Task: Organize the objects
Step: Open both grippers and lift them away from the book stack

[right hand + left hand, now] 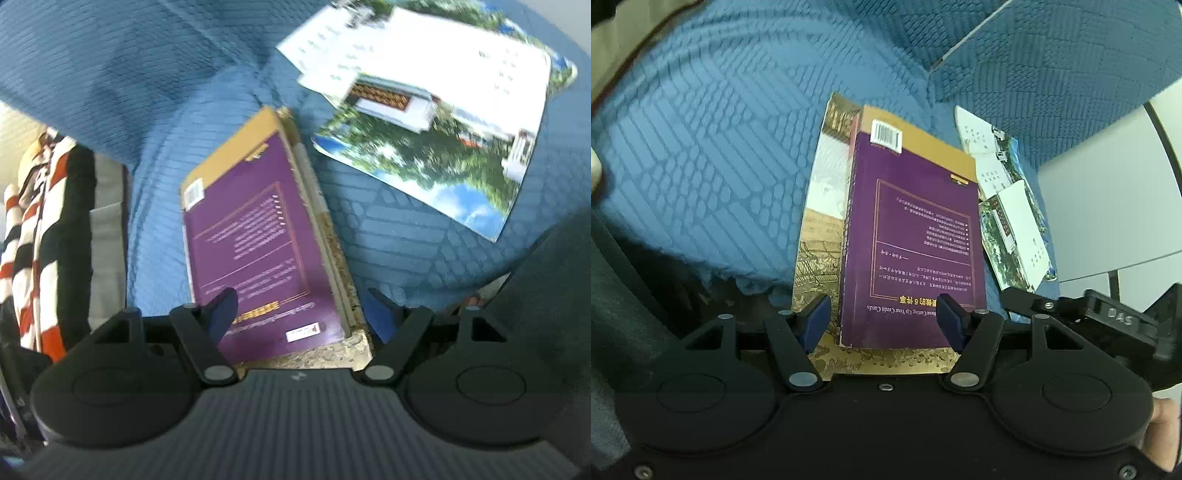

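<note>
A purple and gold paperback (916, 236) lies back cover up on a larger gold picture book (816, 236), both on a blue quilted sofa seat (701, 155). My left gripper (882, 321) is open, its blue pads either side of the stack's near end. In the right wrist view the purple book (258, 243) and the gold book's edge (332, 240) lie between the fingers of my right gripper (303, 314), which is open around their near end. A photo booklet (436, 122) with white cards lies to the right on the seat; it also shows in the left wrist view (1008, 214).
The sofa's blue backrest cushions (1052, 66) rise behind the books. A white table or wall panel (1108, 206) stands to the right. A red, white and black striped garment (40, 236) hangs to the left in the right wrist view.
</note>
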`<control>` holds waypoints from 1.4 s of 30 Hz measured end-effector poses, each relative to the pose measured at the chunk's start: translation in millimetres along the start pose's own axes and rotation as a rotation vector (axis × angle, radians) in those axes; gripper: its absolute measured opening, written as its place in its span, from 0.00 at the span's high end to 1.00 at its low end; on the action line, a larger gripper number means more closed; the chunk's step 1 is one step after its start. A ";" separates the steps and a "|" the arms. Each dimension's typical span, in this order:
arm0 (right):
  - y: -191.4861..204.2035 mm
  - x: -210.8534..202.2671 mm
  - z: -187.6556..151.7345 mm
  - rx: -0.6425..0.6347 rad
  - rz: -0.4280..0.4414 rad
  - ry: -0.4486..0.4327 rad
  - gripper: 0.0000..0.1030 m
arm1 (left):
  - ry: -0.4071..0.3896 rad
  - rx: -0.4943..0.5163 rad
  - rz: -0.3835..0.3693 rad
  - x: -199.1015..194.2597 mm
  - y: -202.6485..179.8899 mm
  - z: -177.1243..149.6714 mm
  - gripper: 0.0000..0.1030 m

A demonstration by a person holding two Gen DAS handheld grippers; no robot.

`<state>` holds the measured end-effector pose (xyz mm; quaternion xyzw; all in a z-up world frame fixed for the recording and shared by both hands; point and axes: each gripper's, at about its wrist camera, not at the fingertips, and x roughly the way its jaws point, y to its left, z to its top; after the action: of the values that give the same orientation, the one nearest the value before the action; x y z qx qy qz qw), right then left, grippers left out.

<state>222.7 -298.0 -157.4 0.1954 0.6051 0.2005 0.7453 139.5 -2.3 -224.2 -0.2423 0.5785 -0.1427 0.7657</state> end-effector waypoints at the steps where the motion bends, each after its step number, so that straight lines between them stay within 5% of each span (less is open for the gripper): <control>1: 2.9 -5.1 -1.4 -0.018 -0.002 -0.016 0.26 | -0.007 0.015 0.005 -3.9 -4.0 -0.1 0.41; 21: 57.5 -170.1 -54.0 -0.169 -0.054 -0.434 0.25 | -0.194 0.289 -0.045 -111.6 -121.4 -15.4 0.34; 29: 59.0 -201.6 -98.5 -0.147 -0.072 -0.518 0.25 | -0.250 0.387 -0.082 -147.3 -157.4 -51.2 0.22; 36: 50.1 -213.3 -128.2 -0.123 -0.092 -0.540 0.25 | -0.304 0.449 -0.116 -170.9 -180.5 -78.1 0.01; 42: 48.6 -226.1 -146.2 -0.147 -0.120 -0.586 0.25 | -0.339 0.471 -0.128 -182.6 -189.6 -91.0 0.01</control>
<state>34.0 -371.0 26.8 0.1543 0.3587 0.1345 0.9107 11.4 -89.6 7.2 -0.1142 0.3767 -0.2785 0.8760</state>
